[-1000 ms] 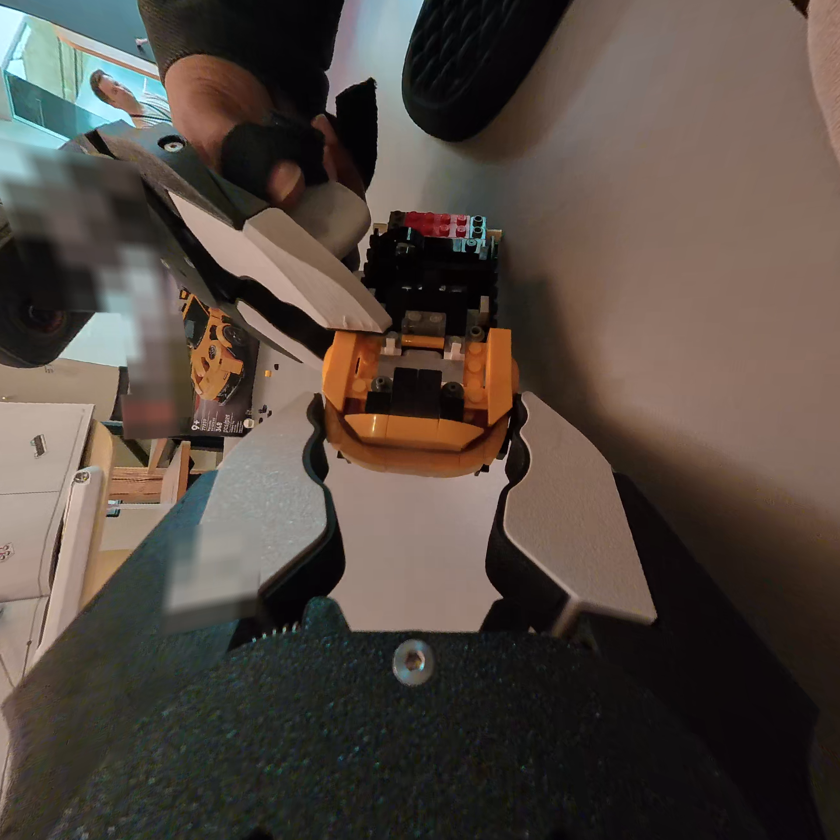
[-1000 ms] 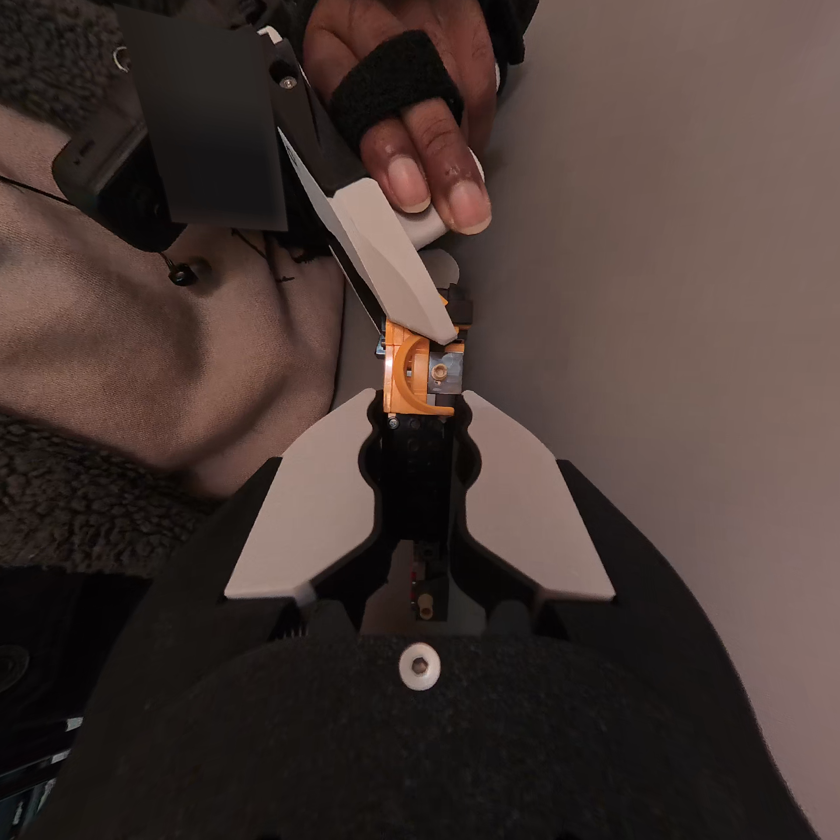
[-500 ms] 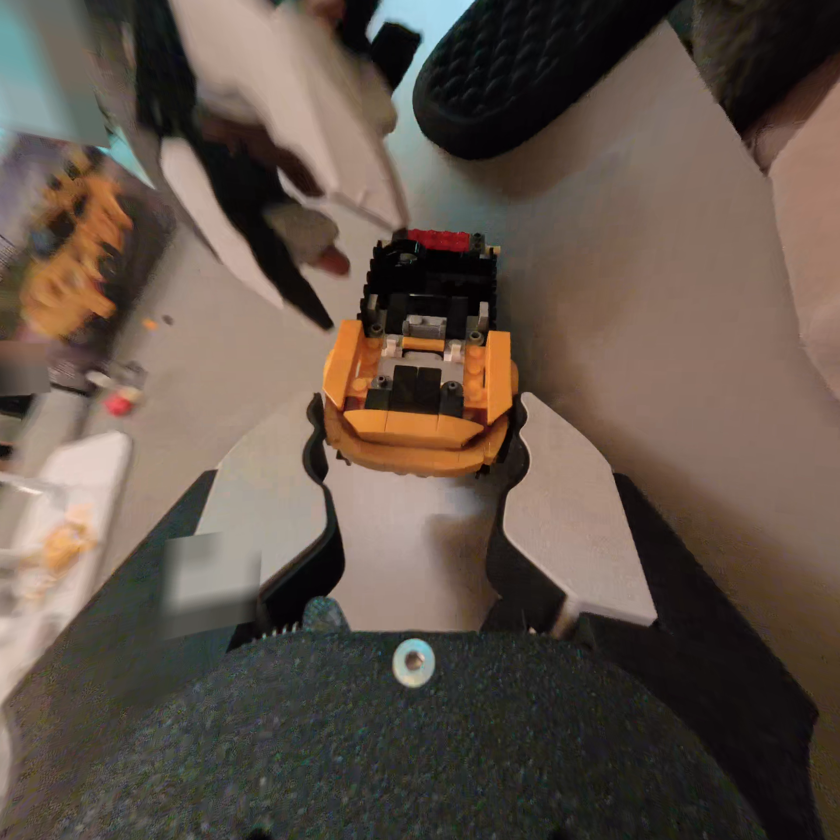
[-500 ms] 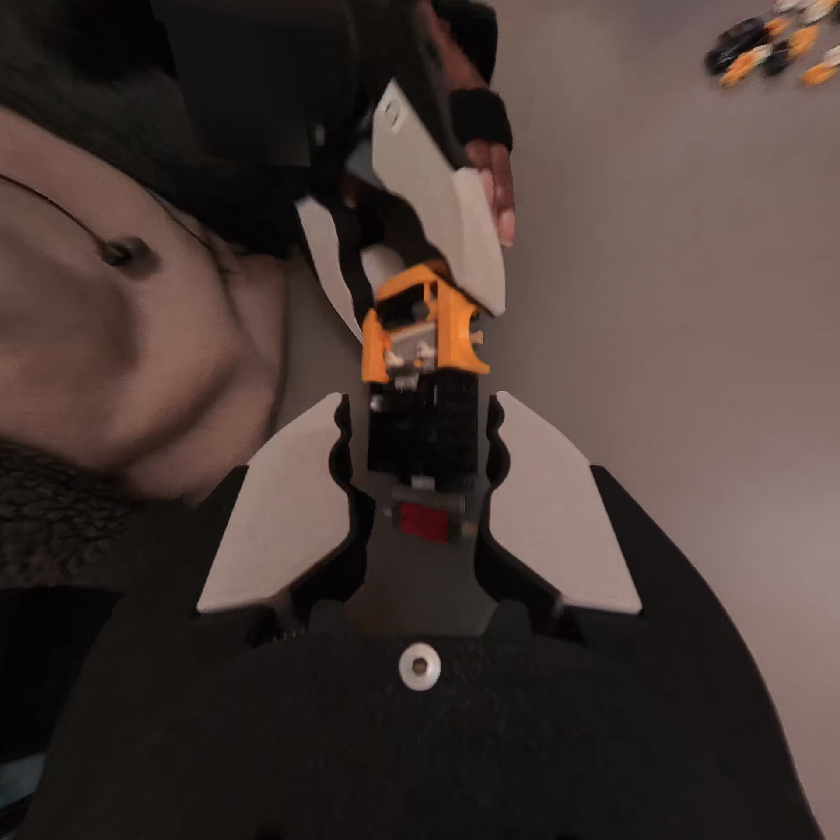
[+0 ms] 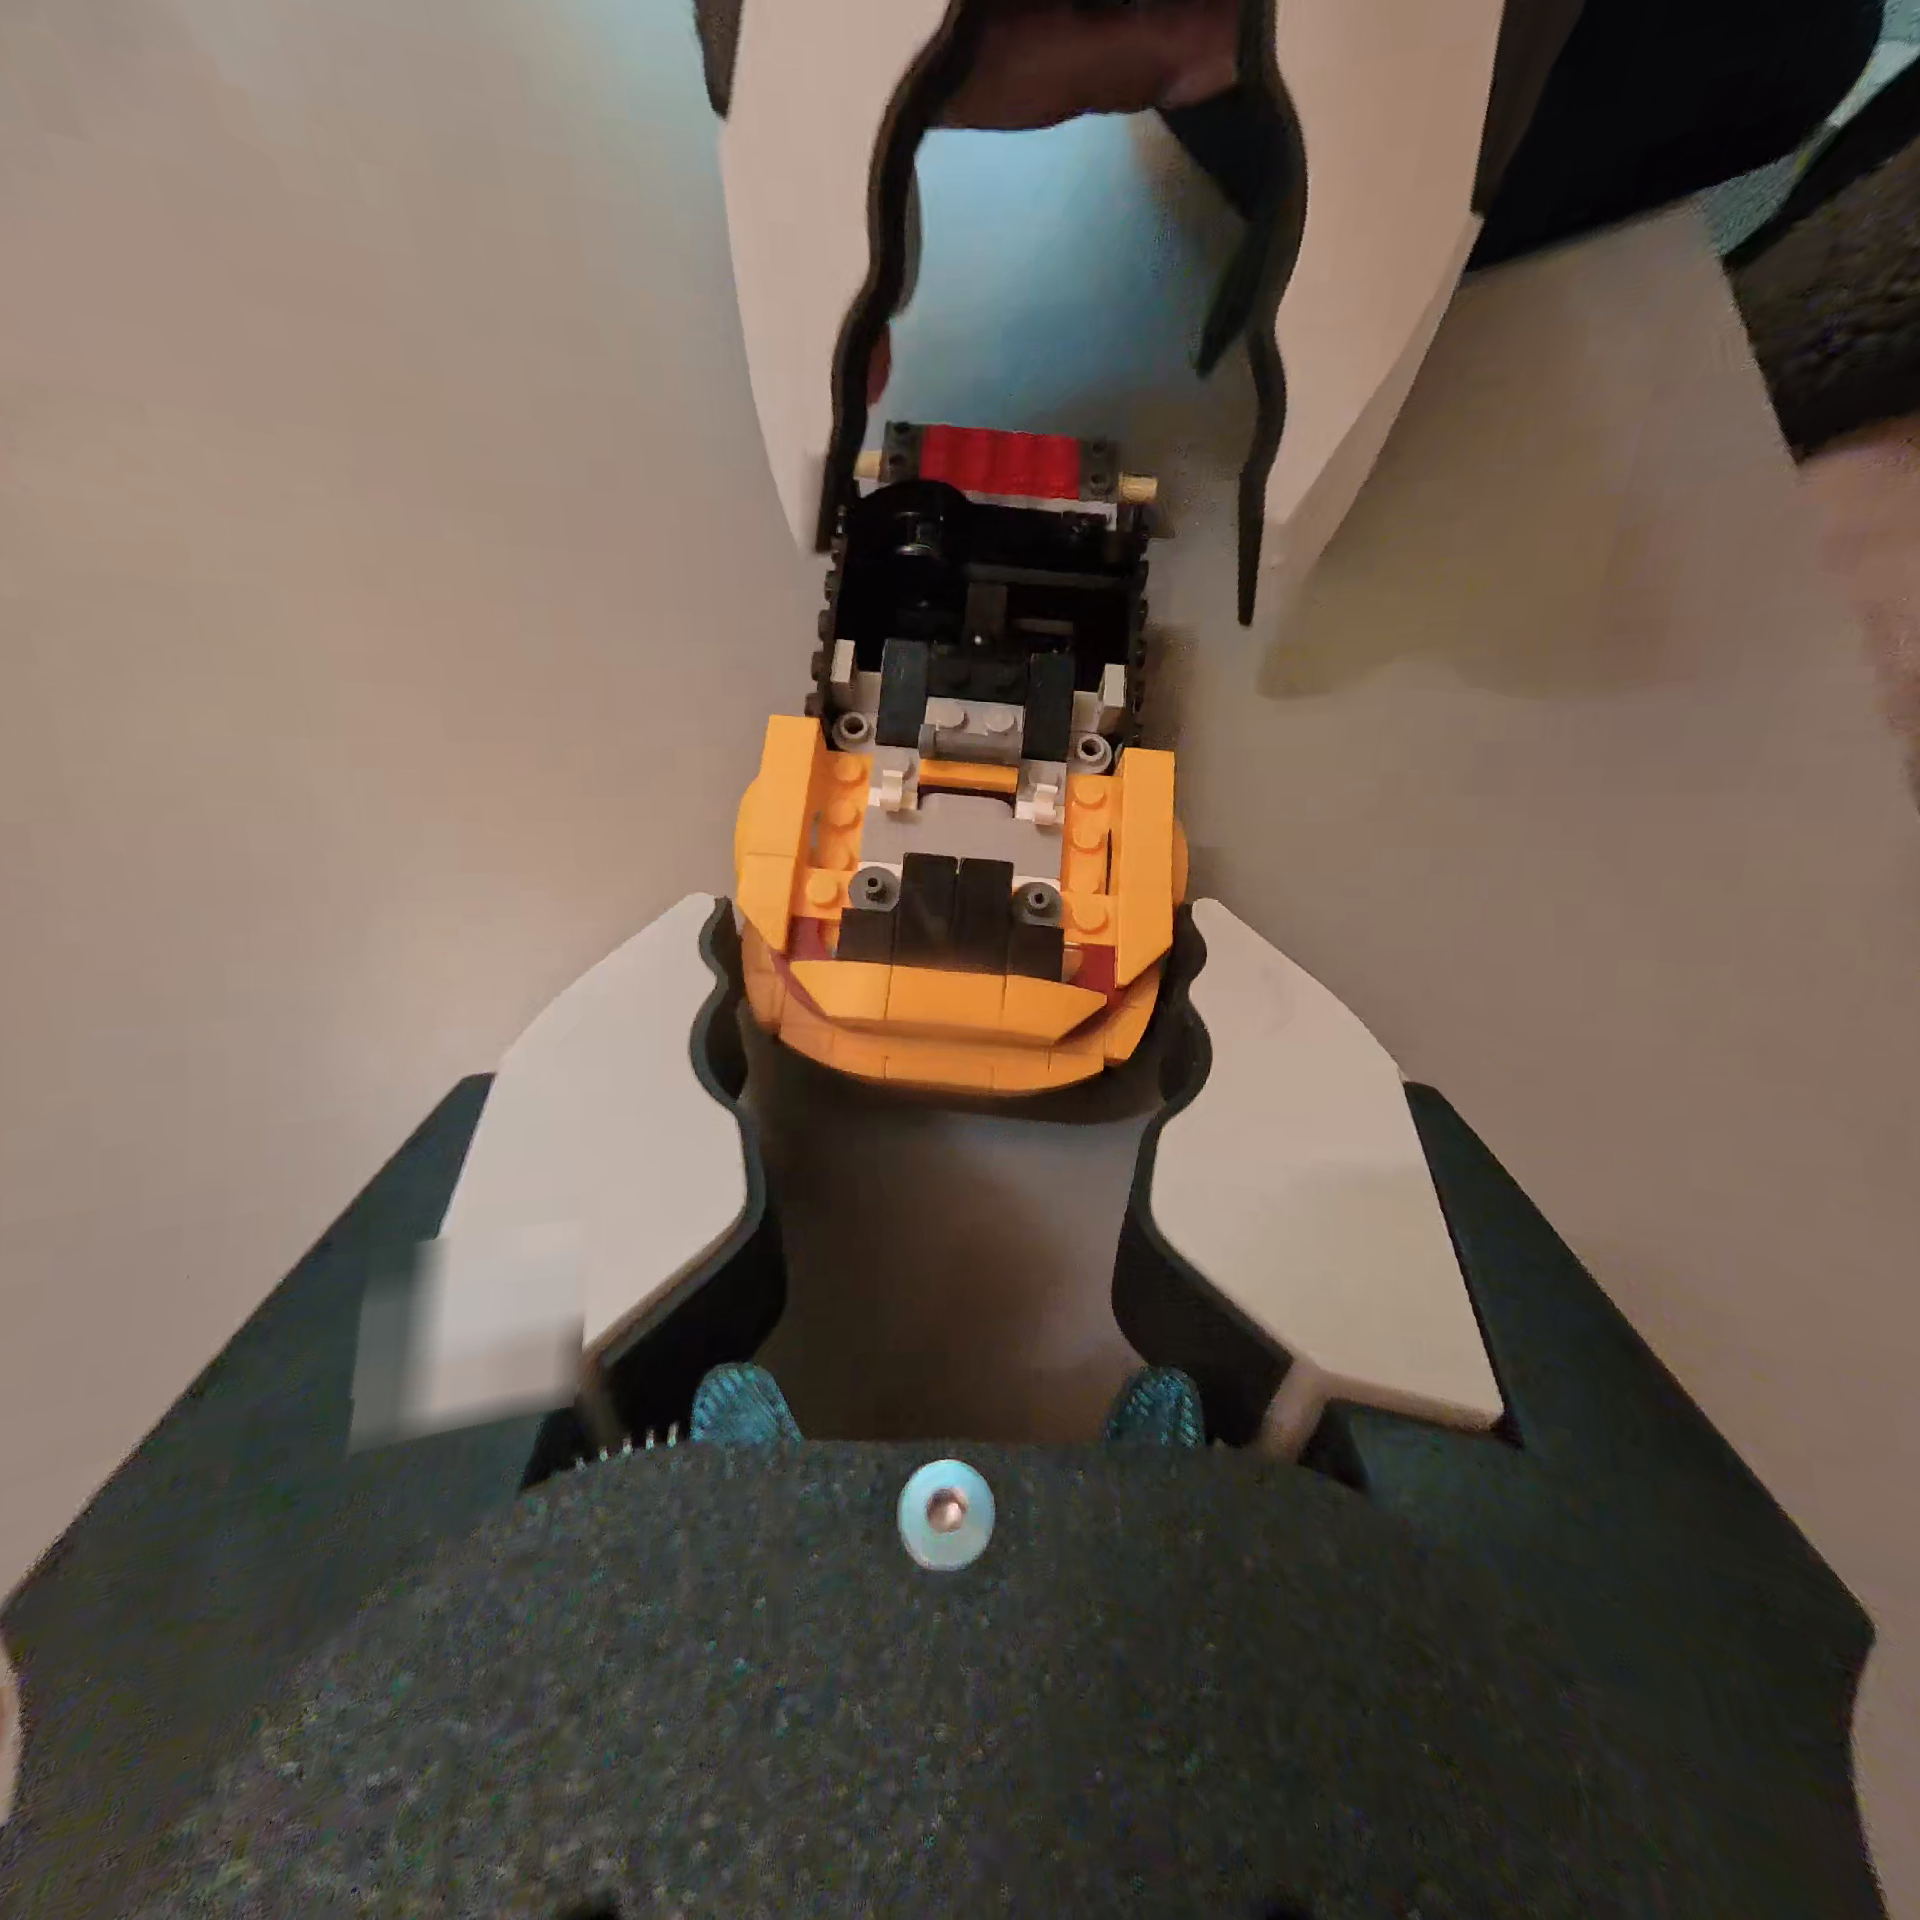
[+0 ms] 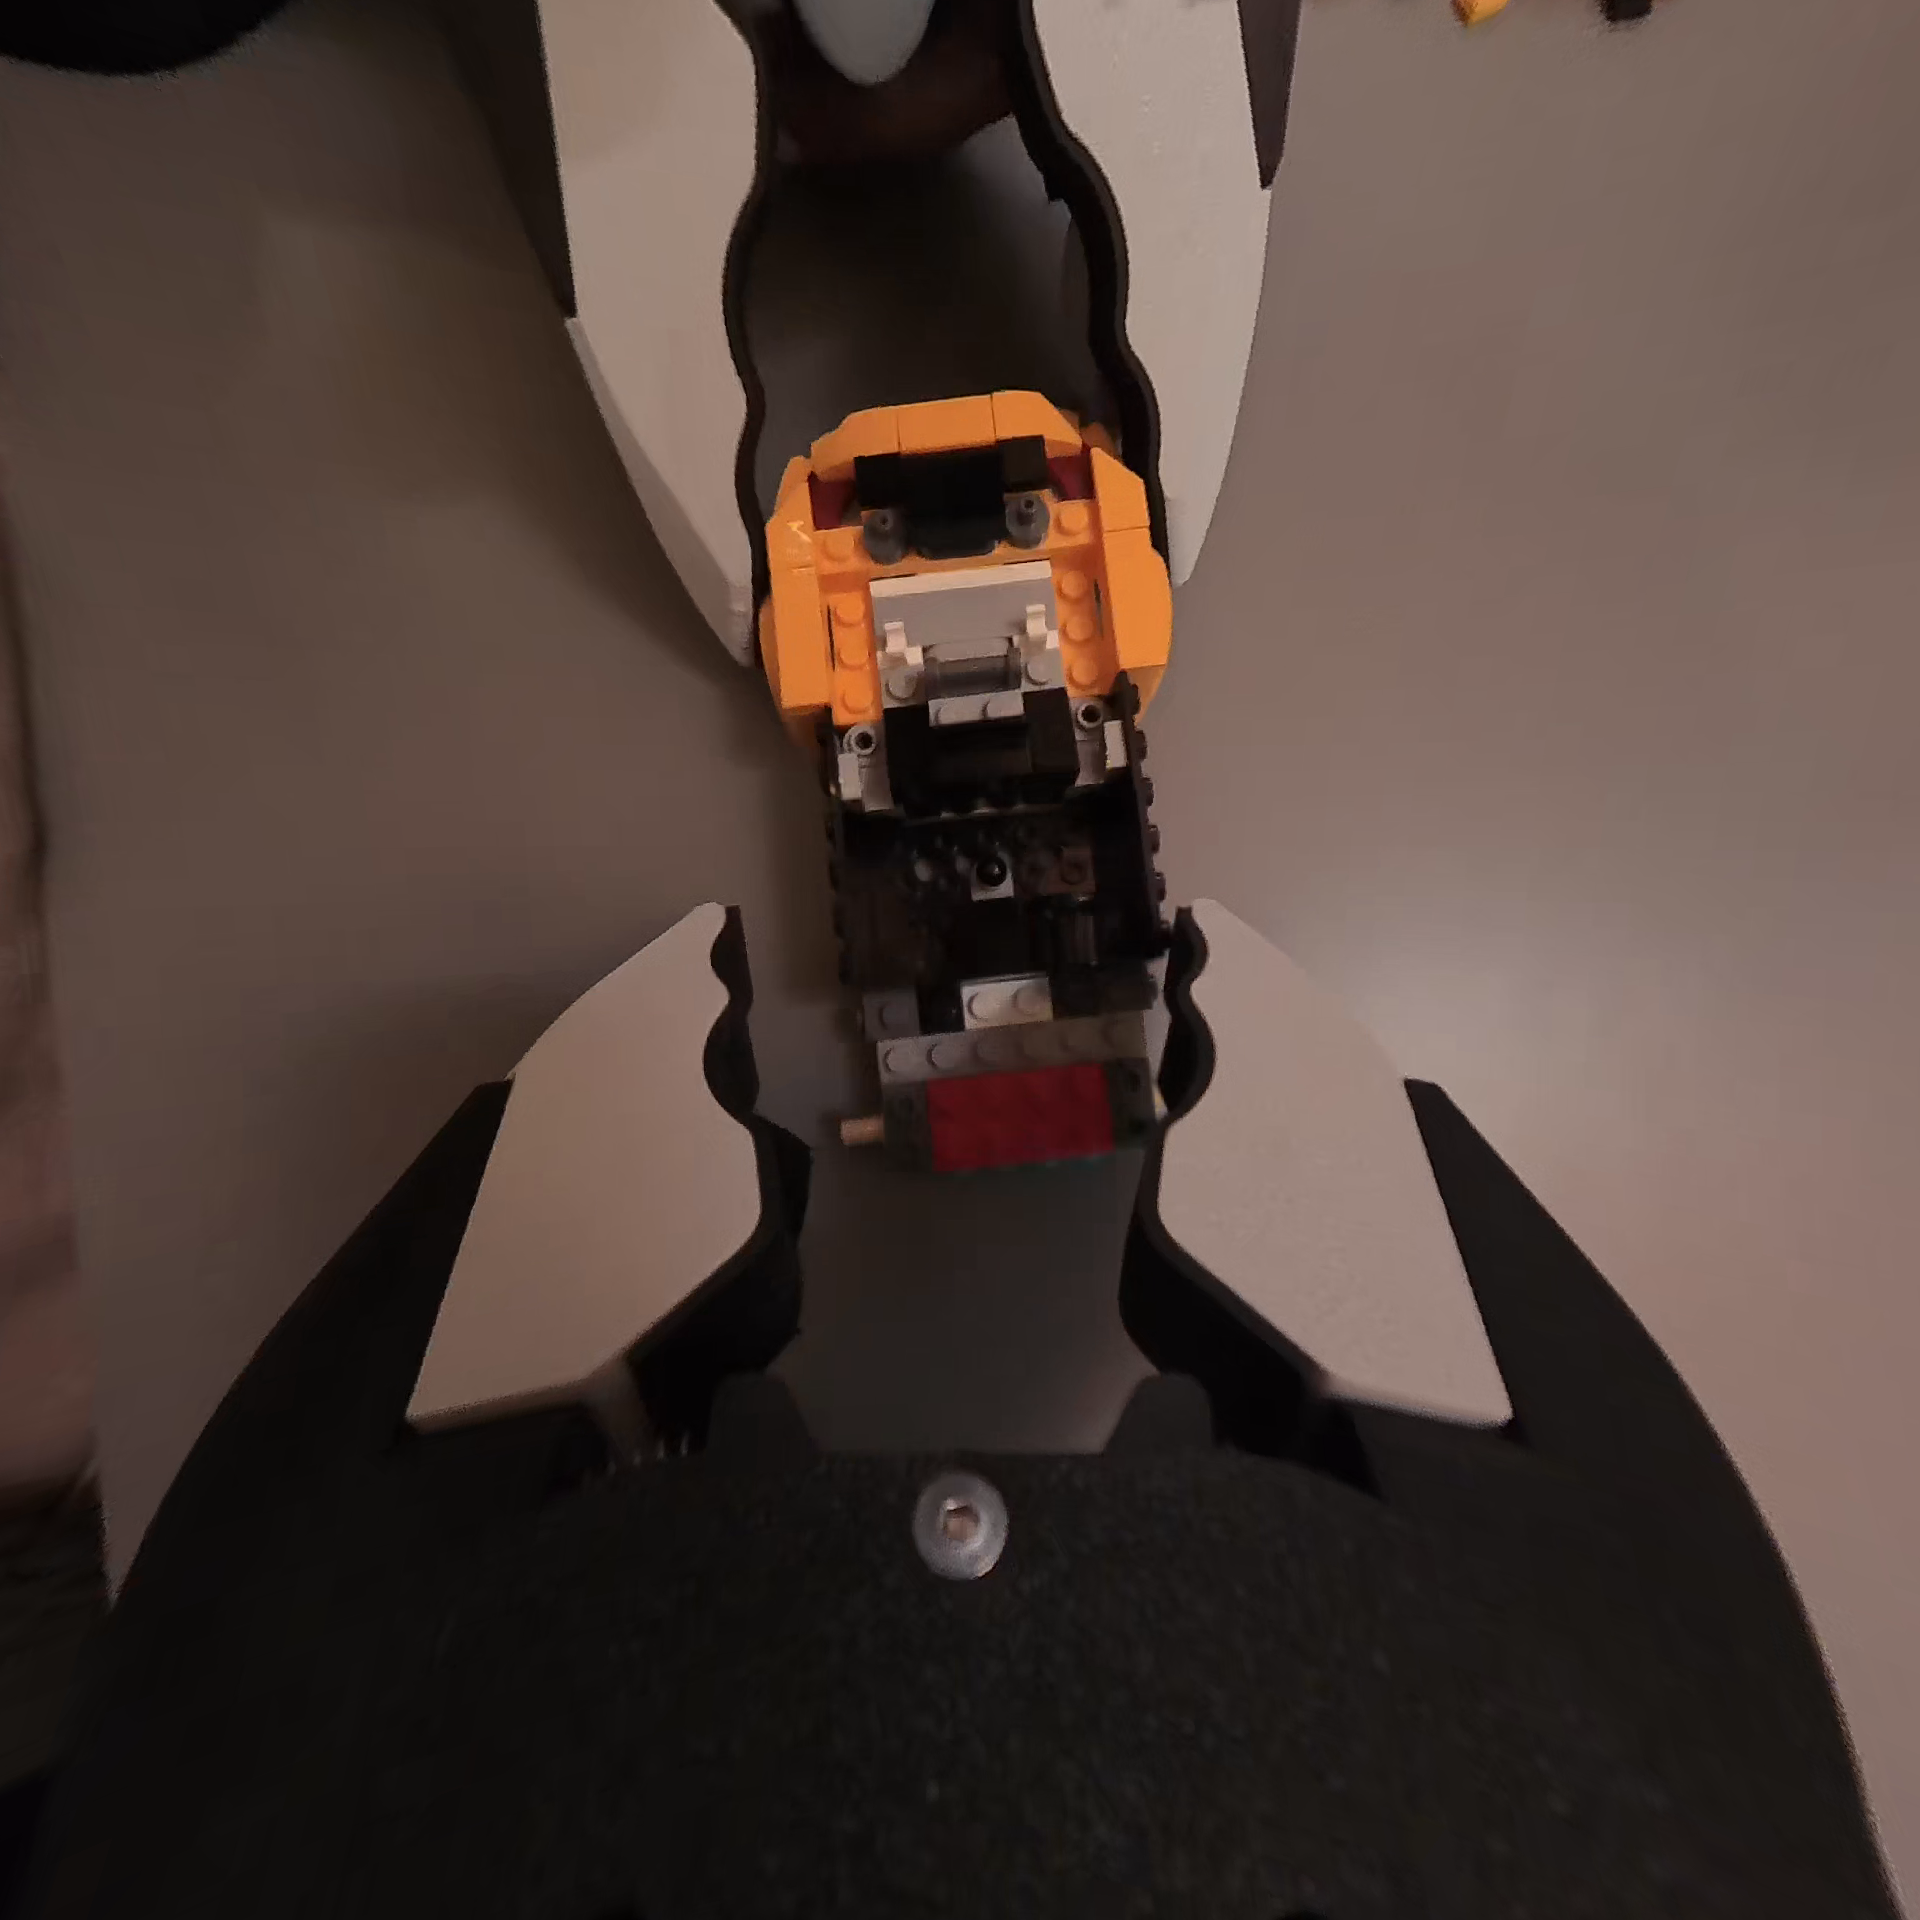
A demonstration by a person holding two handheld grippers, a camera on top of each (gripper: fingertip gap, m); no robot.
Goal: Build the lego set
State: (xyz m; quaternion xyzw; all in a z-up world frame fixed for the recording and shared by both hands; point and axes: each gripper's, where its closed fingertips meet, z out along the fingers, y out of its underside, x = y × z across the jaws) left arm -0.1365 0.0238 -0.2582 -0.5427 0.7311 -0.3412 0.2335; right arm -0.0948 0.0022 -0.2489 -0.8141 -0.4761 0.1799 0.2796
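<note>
The lego car (image 5: 940, 997) has an orange front, a black middle and a red rear, and lies flat on the pale table (image 5: 416, 520). My left gripper (image 5: 956, 914) is shut on its orange front, with a fingertip touching each side. My right gripper (image 6: 956, 914) faces it from the far end and is open. Its jaws straddle the car's red rear (image 6: 1018, 1117), with a gap on the left side. The car (image 6: 966, 623) runs lengthwise between the two grippers. The right gripper also shows at the top of the left wrist view (image 5: 1039, 540).
A few small loose pieces (image 6: 1475, 10) lie at the far top right in the right wrist view. A black rounded object (image 5: 1558, 156) and dark fleece (image 5: 1849, 312) sit at the top right in the left wrist view. Spacing between my two grippers at the tips: around 6 cm. The black rounded object (image 5: 1558, 156) lies around 15 cm away from my right fingertips.
My right gripper let go of the car's black middle, opened and swung round to face the left gripper. The car turned from its side to flat, still held by the left gripper.
</note>
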